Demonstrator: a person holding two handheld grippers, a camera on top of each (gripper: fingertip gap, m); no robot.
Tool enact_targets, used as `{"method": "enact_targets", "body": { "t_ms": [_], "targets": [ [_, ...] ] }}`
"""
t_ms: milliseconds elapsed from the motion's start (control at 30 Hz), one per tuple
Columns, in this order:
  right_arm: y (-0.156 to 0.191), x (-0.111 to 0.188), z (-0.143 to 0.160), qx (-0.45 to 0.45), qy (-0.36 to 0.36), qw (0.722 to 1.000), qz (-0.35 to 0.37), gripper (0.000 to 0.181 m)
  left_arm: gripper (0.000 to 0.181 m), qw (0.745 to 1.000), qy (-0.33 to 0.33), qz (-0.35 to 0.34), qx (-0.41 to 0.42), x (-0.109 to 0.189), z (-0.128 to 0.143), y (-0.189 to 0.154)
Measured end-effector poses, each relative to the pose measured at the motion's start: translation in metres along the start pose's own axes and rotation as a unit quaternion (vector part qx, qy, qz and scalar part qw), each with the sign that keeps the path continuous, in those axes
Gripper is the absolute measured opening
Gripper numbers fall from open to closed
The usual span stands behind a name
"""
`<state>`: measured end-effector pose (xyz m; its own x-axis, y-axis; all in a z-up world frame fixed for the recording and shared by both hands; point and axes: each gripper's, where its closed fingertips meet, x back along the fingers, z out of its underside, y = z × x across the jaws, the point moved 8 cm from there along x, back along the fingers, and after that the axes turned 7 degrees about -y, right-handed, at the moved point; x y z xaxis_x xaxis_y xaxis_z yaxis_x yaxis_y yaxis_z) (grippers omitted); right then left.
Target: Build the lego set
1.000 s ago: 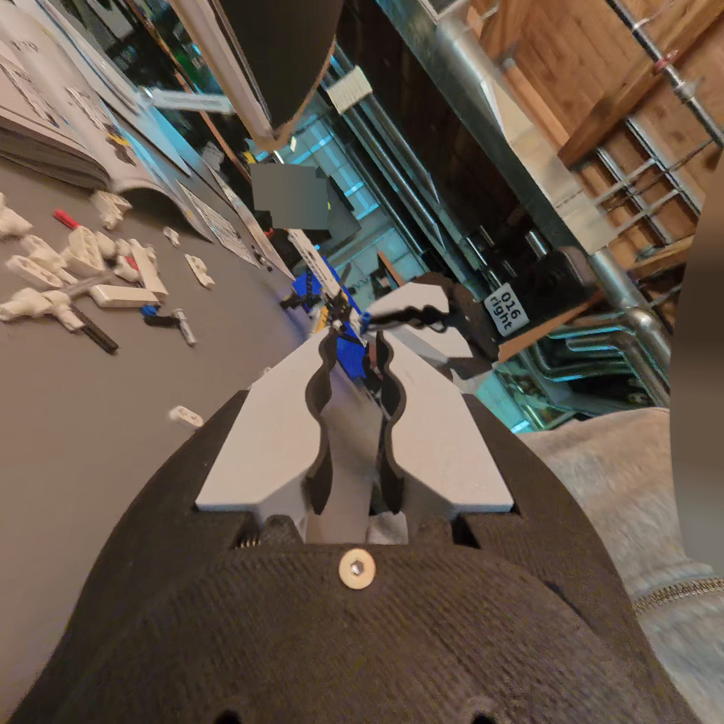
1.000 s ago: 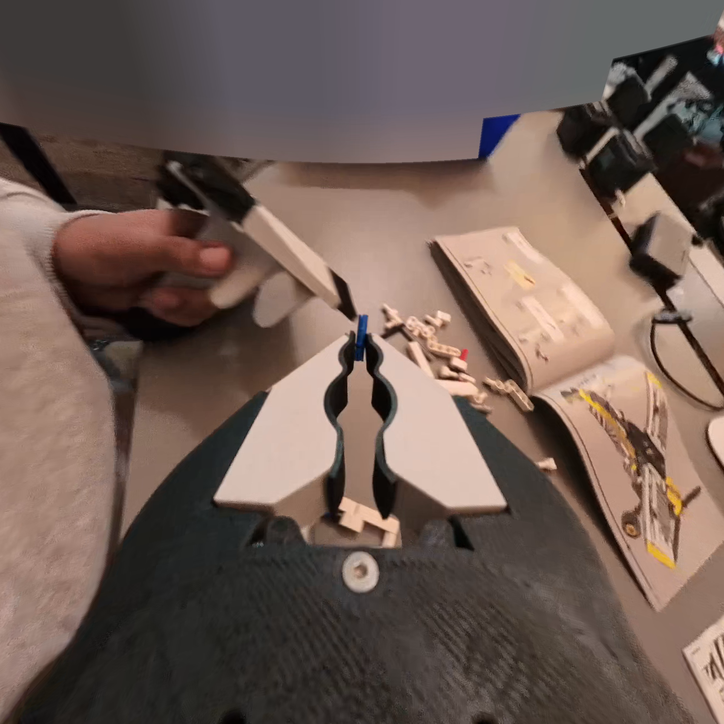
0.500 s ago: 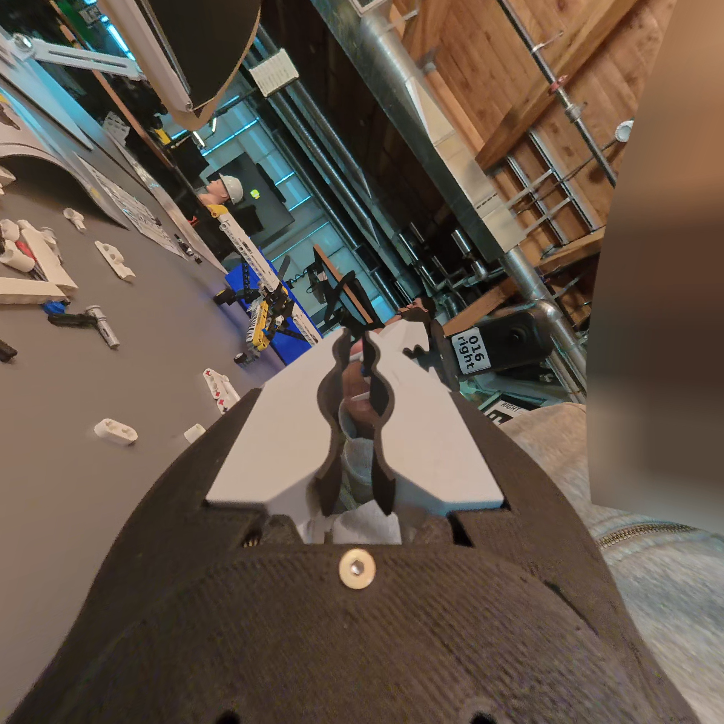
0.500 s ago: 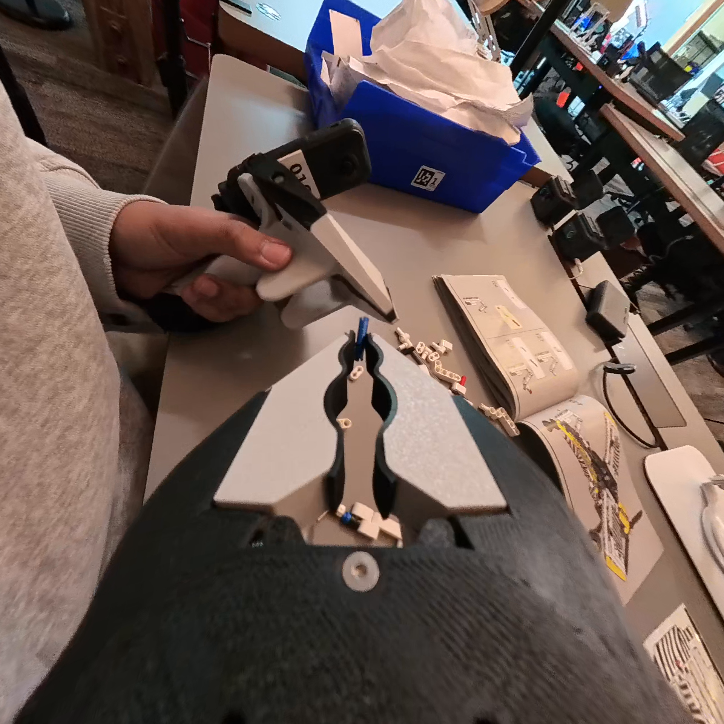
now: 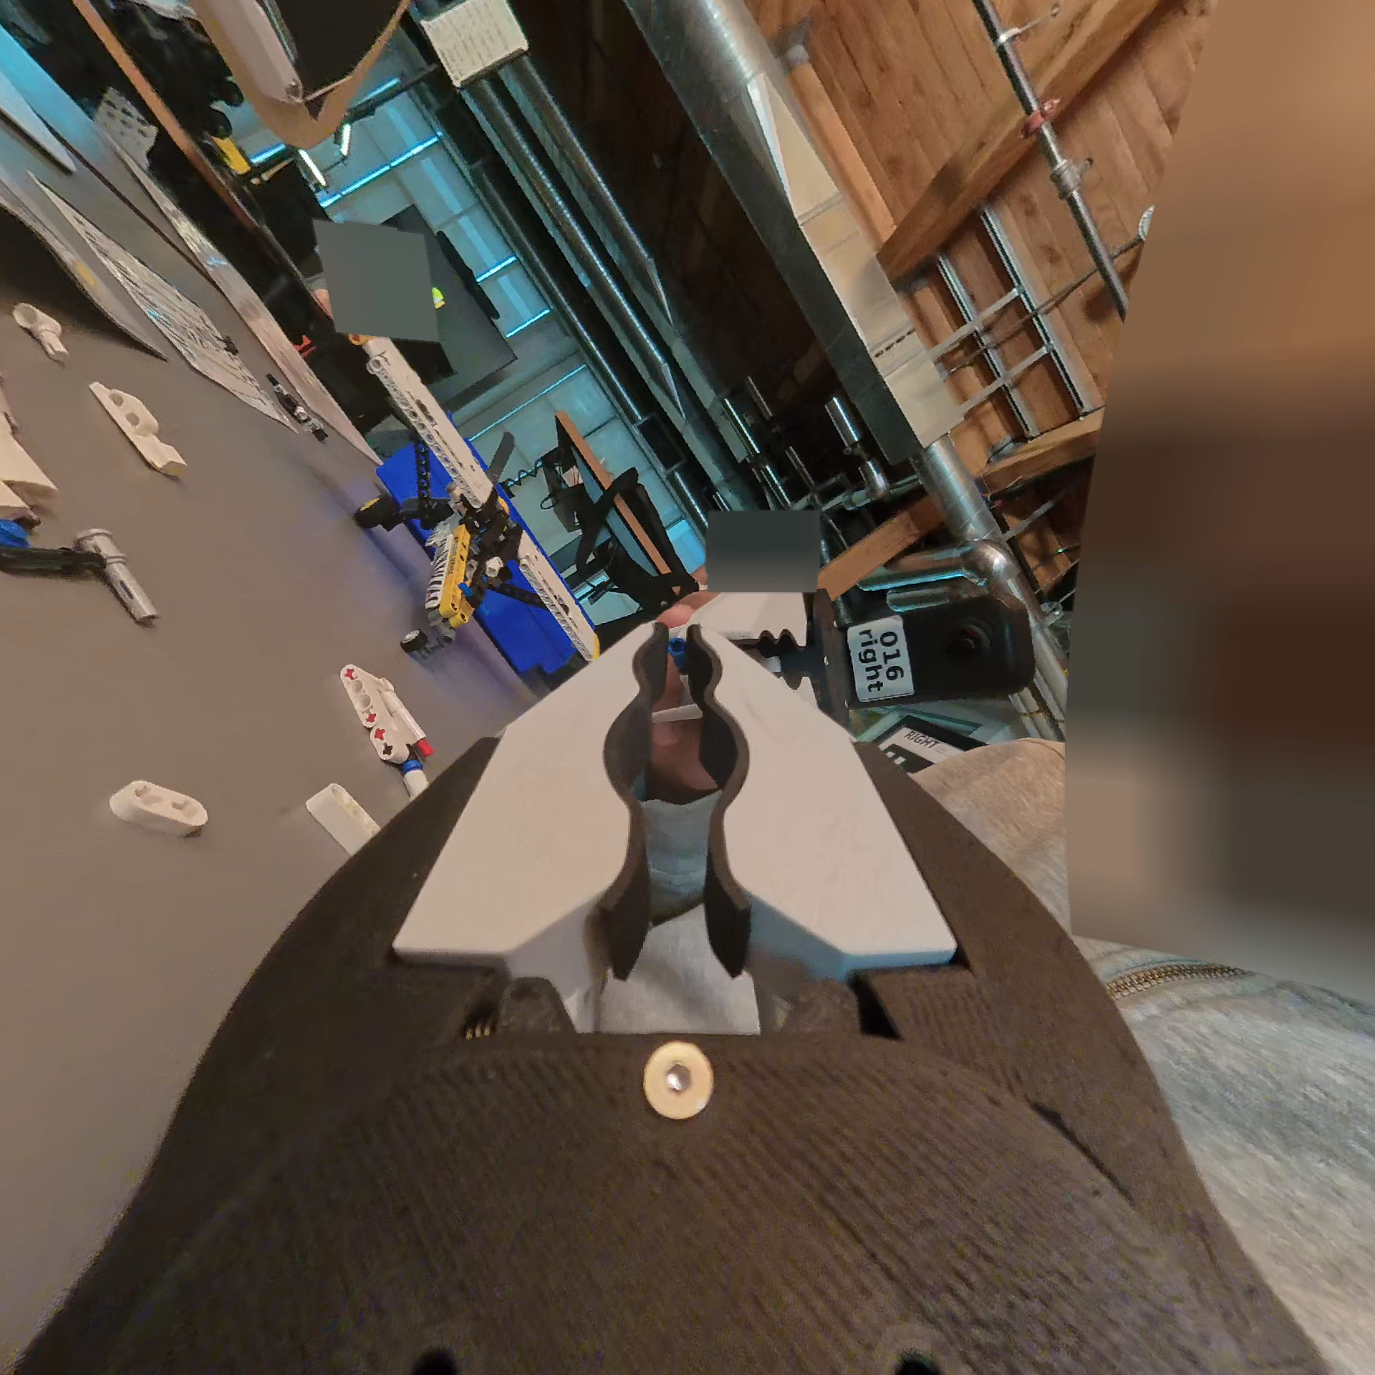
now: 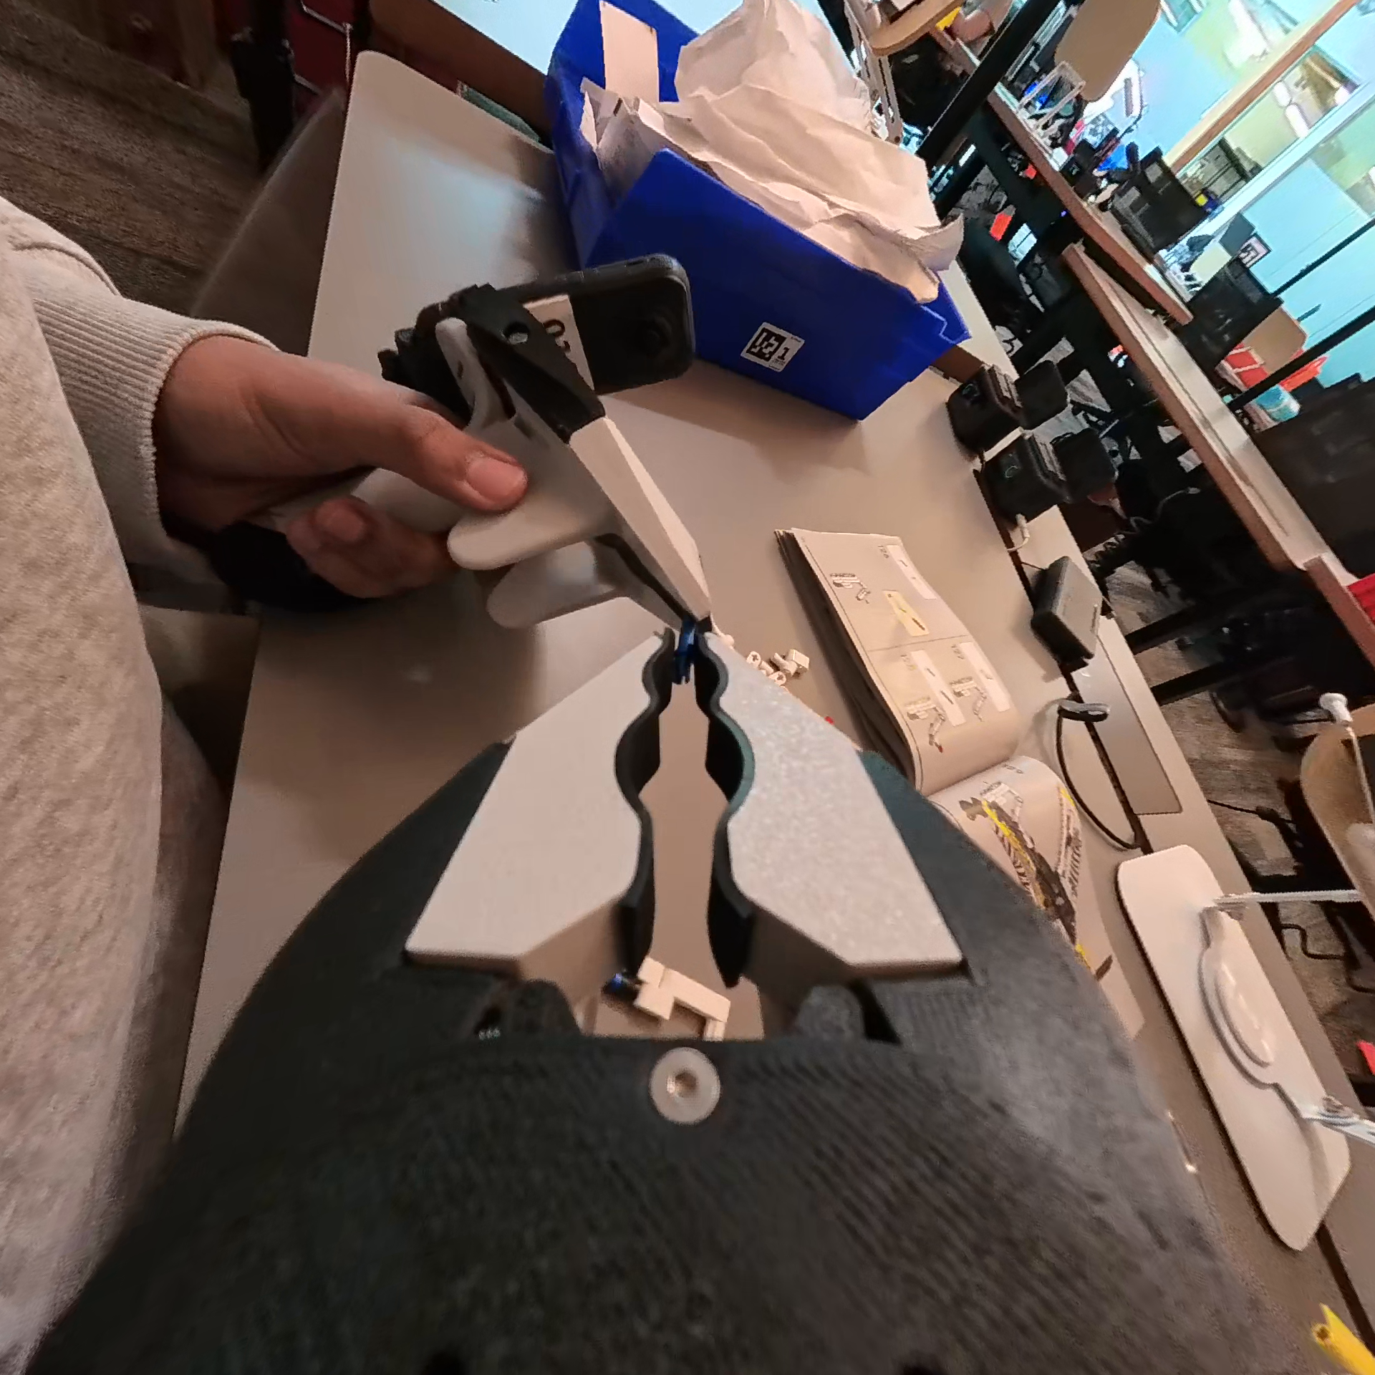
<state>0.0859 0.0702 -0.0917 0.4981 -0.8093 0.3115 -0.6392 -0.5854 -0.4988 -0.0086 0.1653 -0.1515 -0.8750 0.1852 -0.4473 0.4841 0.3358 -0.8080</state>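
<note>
My right gripper [image 6: 685,646] is shut on a small blue pin [image 6: 685,653], held upright above the grey table [image 6: 417,223]. My left gripper [image 5: 675,634], held by a hand [image 6: 320,461], comes in from the upper left of the right wrist view [image 6: 693,611] and its tips meet the top of the pin. In the left wrist view the blue pin [image 5: 675,647] sits in the narrow gap between the left tips. The right gripper [image 5: 766,632] faces it just beyond. A partly built yellow, black and white model [image 5: 465,536] stands farther off on the table.
Loose white pieces [image 5: 141,428] and a grey axle [image 5: 119,573] lie to the left. An open instruction booklet [image 6: 908,655] and small white pieces [image 6: 781,661] lie beyond the grippers. A blue bin [image 6: 744,297] with paper stands behind. Black devices [image 6: 1042,439] and a white pad [image 6: 1228,1042] lie right.
The two grippers have come together tip to tip. The left jaws have narrowed around the blue pin that the right gripper still holds. Both views have tilted upward.
</note>
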Motion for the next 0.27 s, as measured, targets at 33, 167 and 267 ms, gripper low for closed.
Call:
{"method": "enact_targets", "body": {
  "t_ms": [33,167,267],
  "targets": [
    [0.0001,0.0000,-0.0003,0.000,-0.001,1.000,0.000,0.003,0.003,1.000,0.000,0.003,0.004,0.0001,-0.0001,0.0000],
    [0.0008,0.0008,-0.0005,0.006,-0.004,1.000,0.001,0.004,0.003,1.000,0.004,0.016,0.017,0.0001,0.0000,-0.0005],
    [0.0015,0.0020,-0.0021,0.011,-0.013,1.000,0.002,0.004,0.003,0.999,0.006,0.030,0.028,0.0001,0.0002,-0.0013]
  ]
}}
